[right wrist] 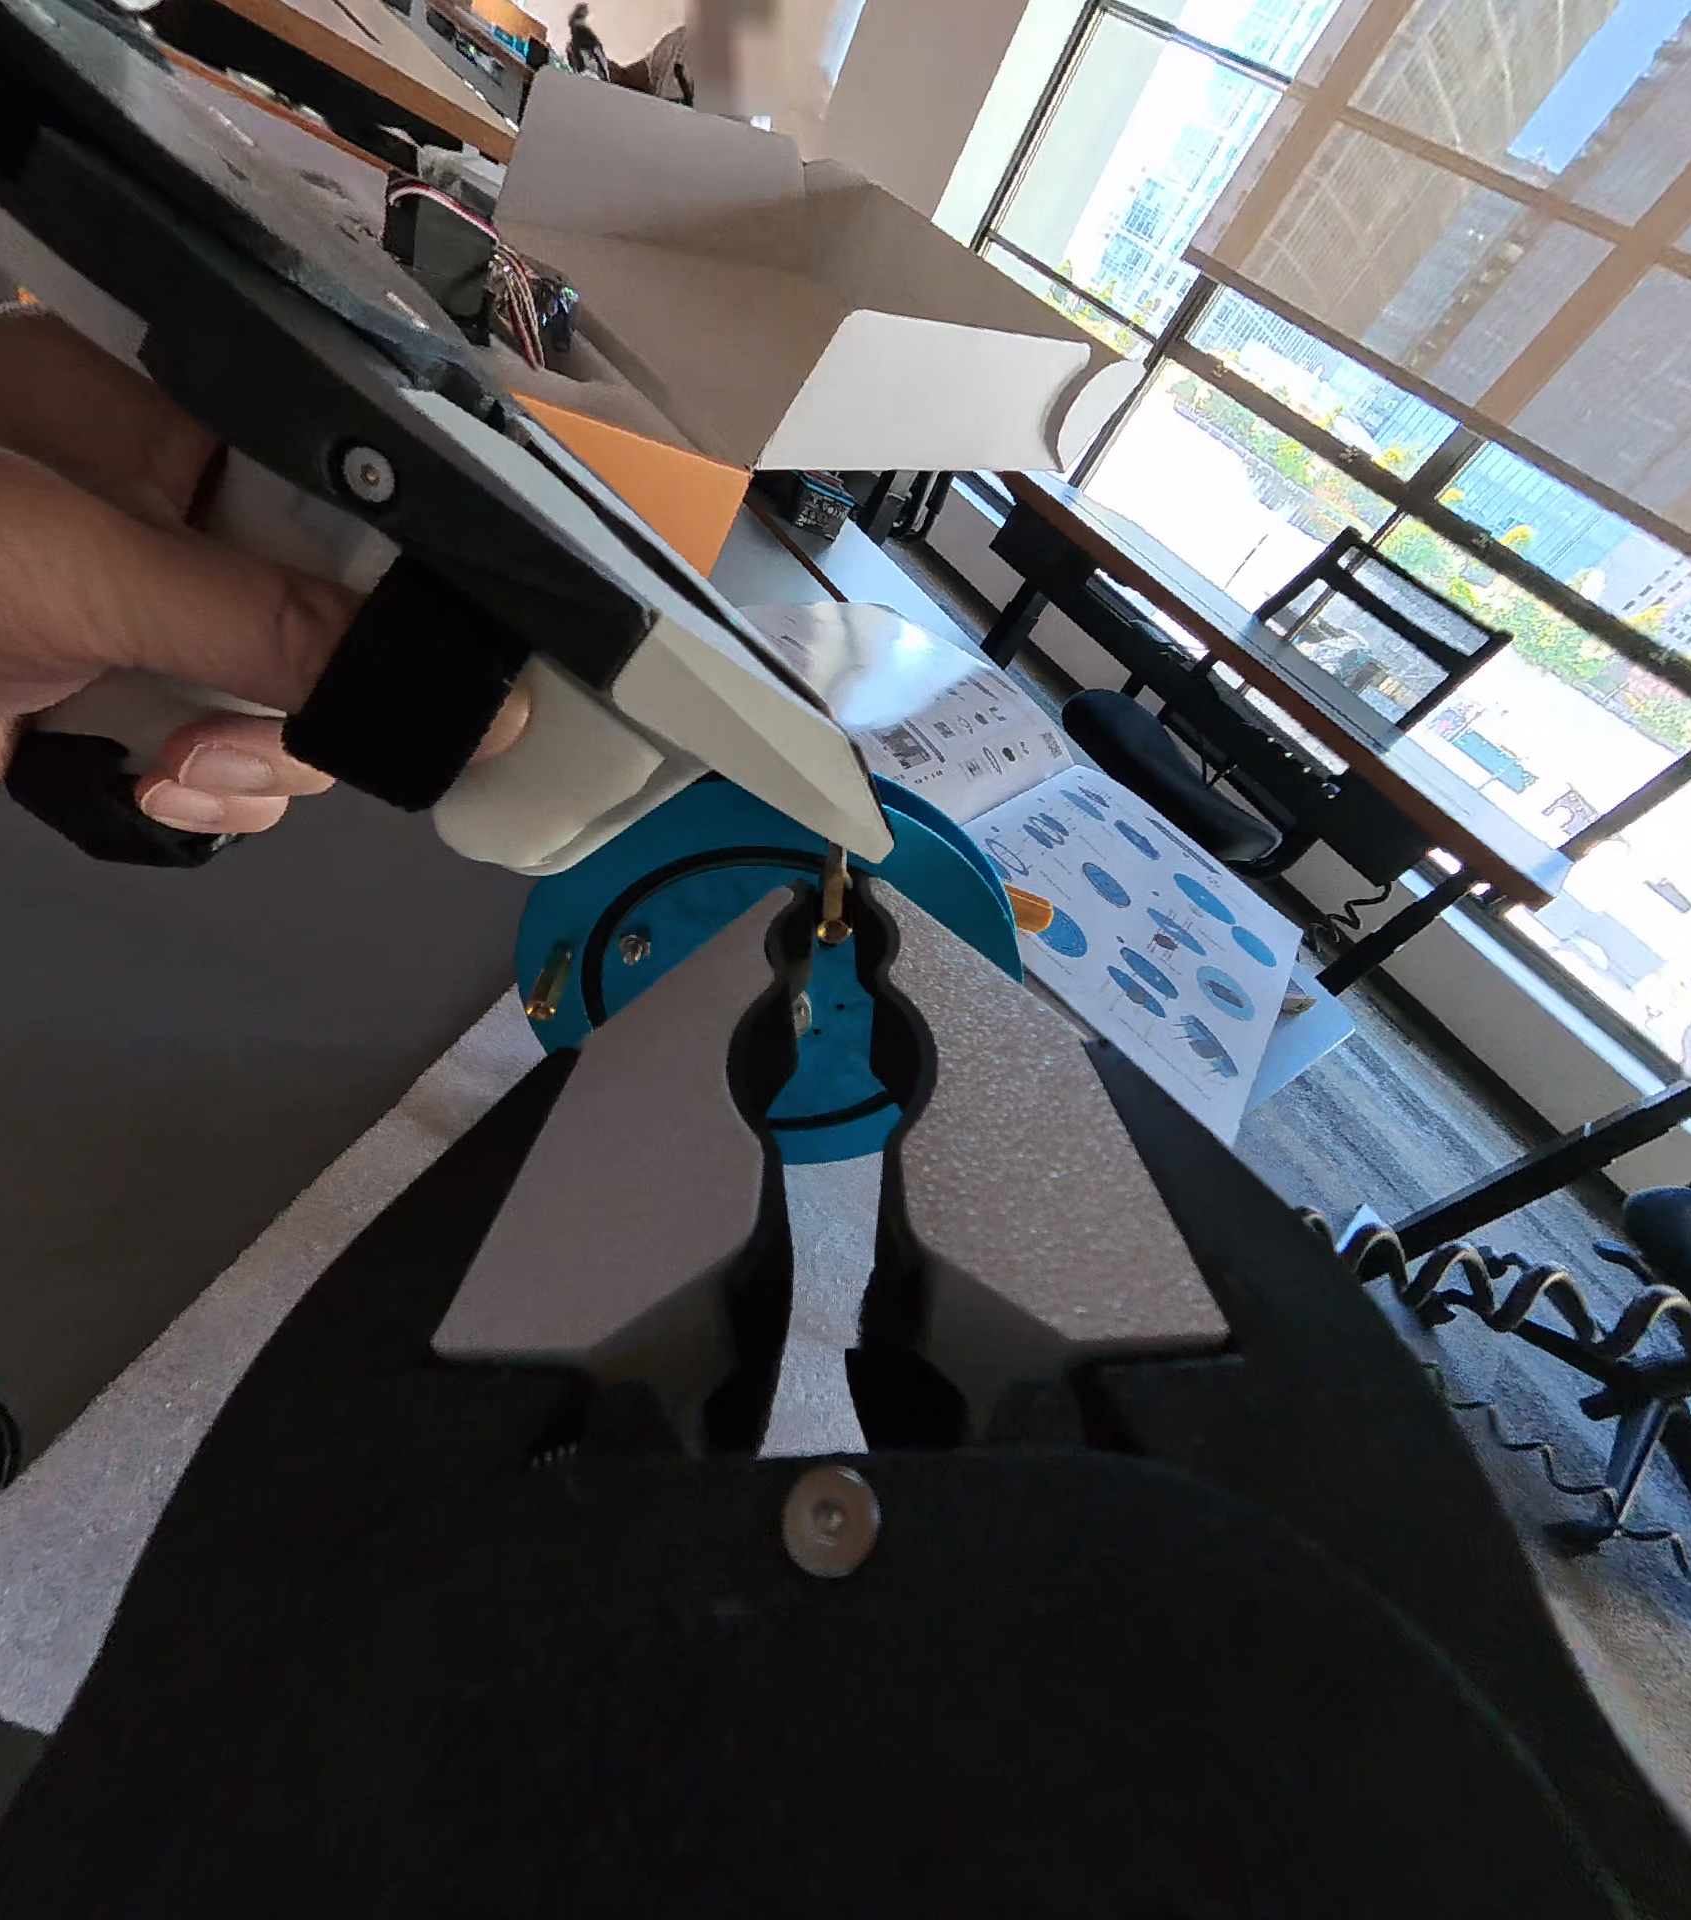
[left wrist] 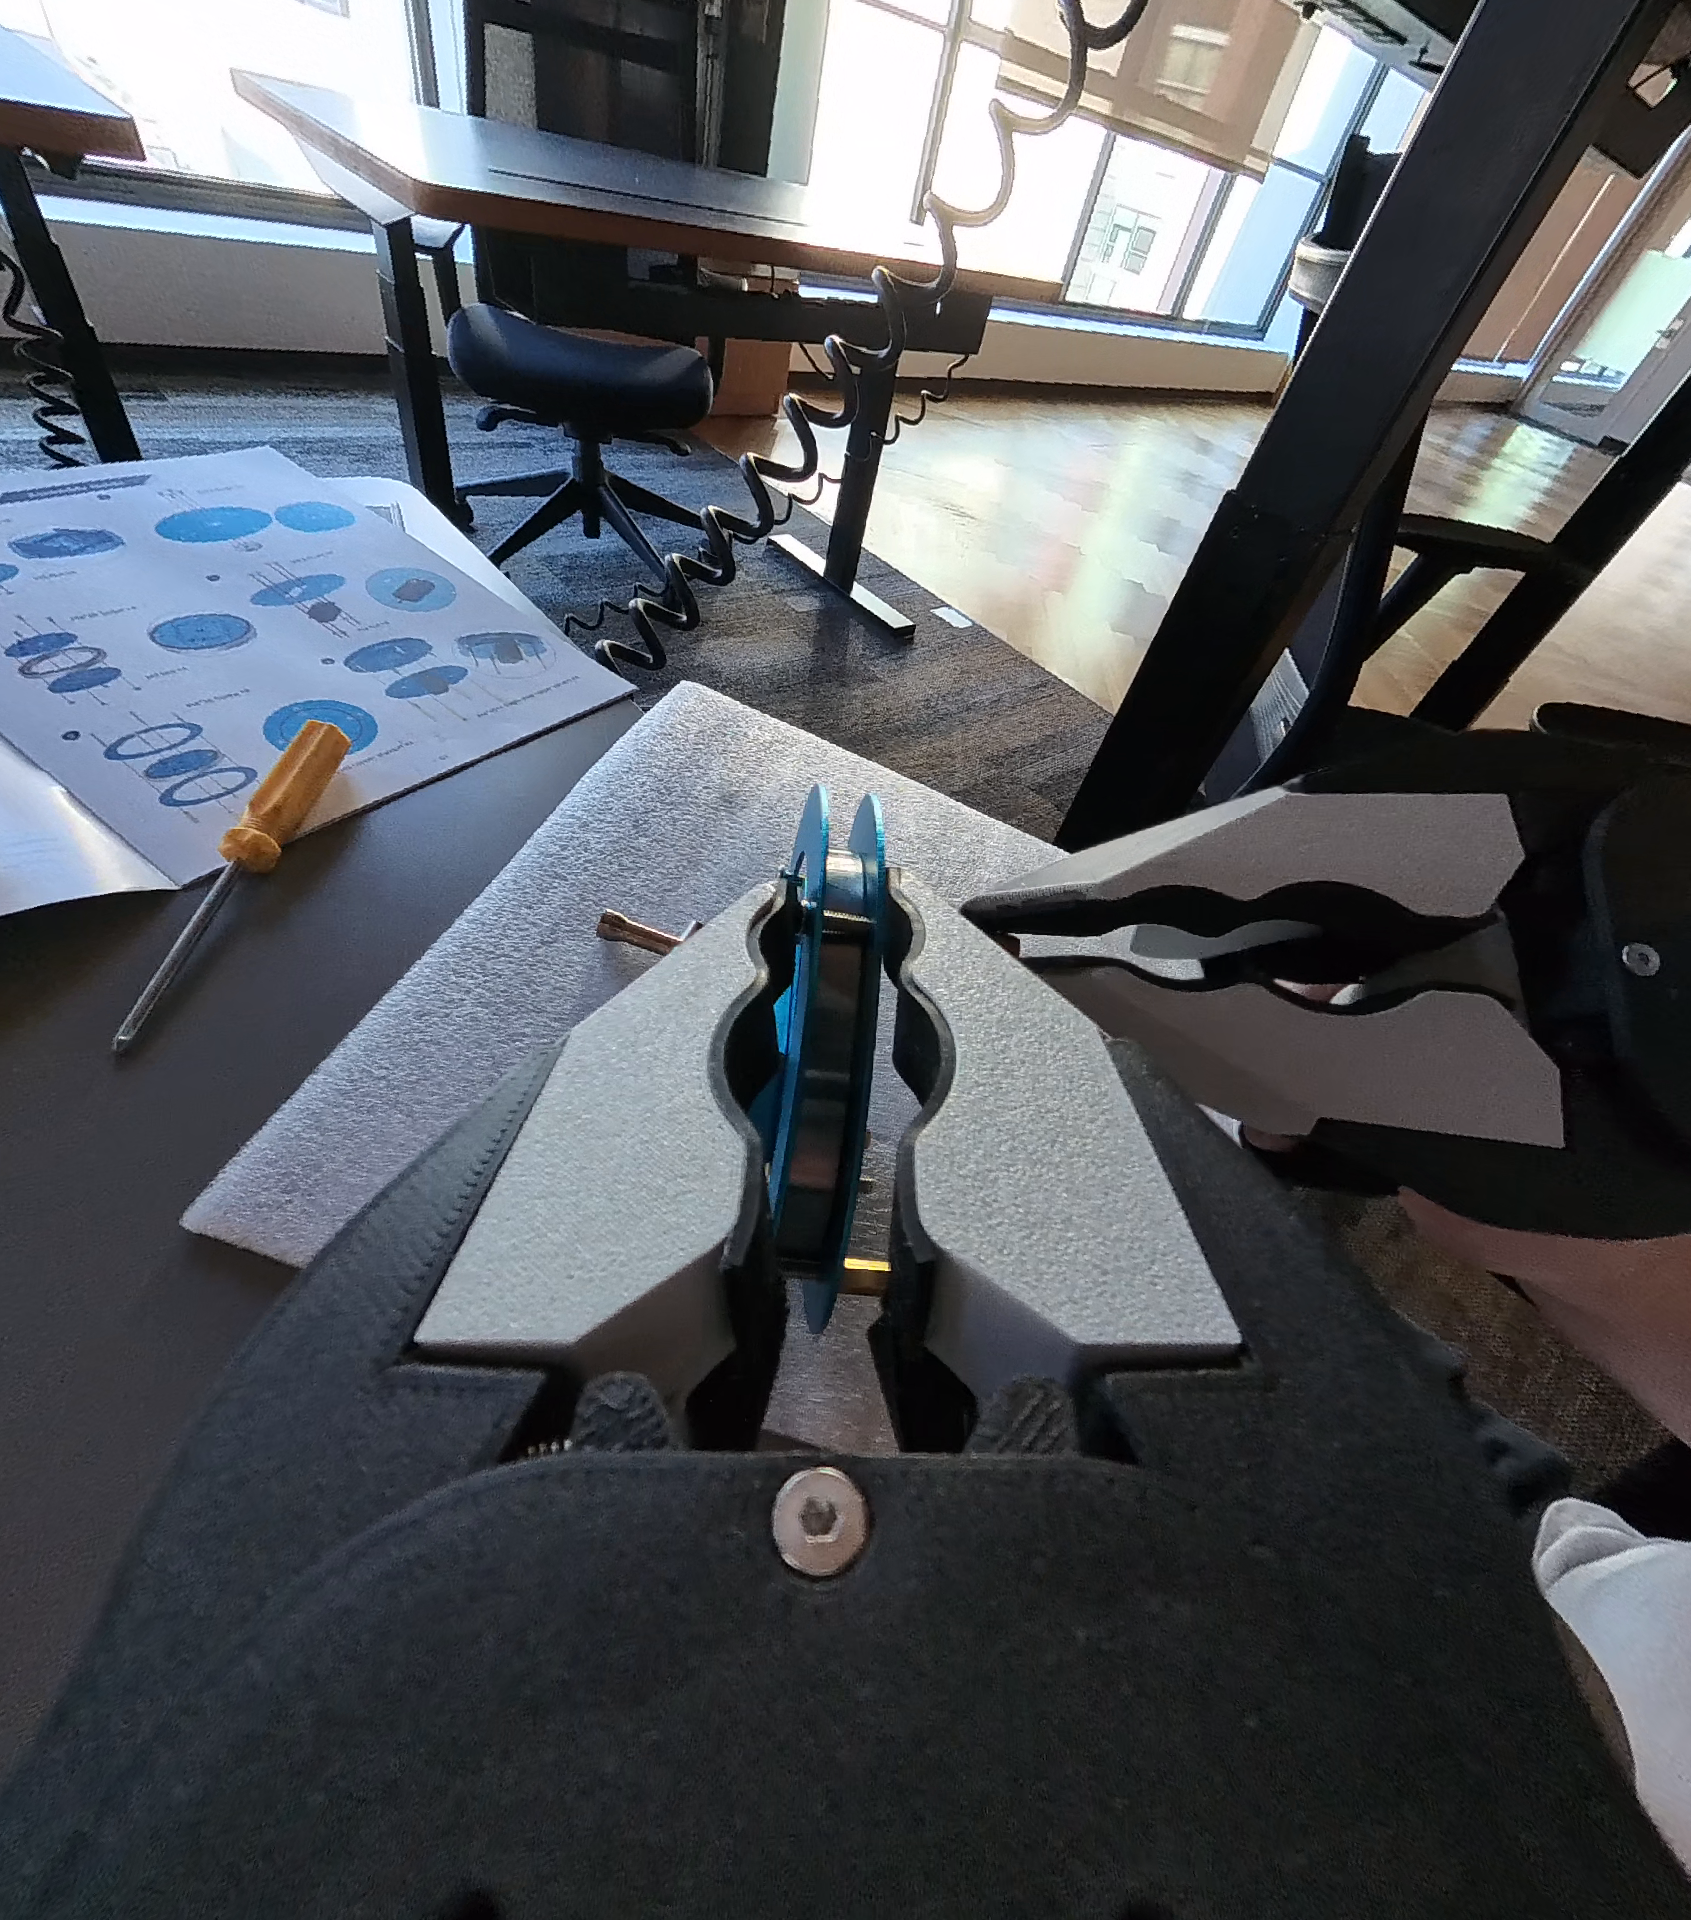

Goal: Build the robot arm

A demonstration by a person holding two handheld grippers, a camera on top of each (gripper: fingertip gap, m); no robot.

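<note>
This is an office, open-plan and bright, doubling as an assembly bench. Long desks (left wrist: 612, 177) on black metal legs stand in rows beside tall windows (right wrist: 1506, 343) that look out on city buildings. A dark saddle stool (left wrist: 579, 364) on castors sits tucked under 1 desk, and coiled black cables (left wrist: 716, 540) hang down to grey carpet (left wrist: 228, 426) that meets polished wood flooring (left wrist: 1111, 520). An illustrated instruction sheet (left wrist: 197, 623) and a yellow-handled screwdriver (left wrist: 233, 878) lie on the nearest dark tabletop (left wrist: 41, 1195).

At frame centre the right gripper (right wrist: 833, 920) pinches a small brass standoff (right wrist: 834, 902) against the blue disc assembly (right wrist: 716, 935), which the left gripper (right wrist: 862, 831) clamps from the upper left above white foam (right wrist: 197, 1299).
</note>
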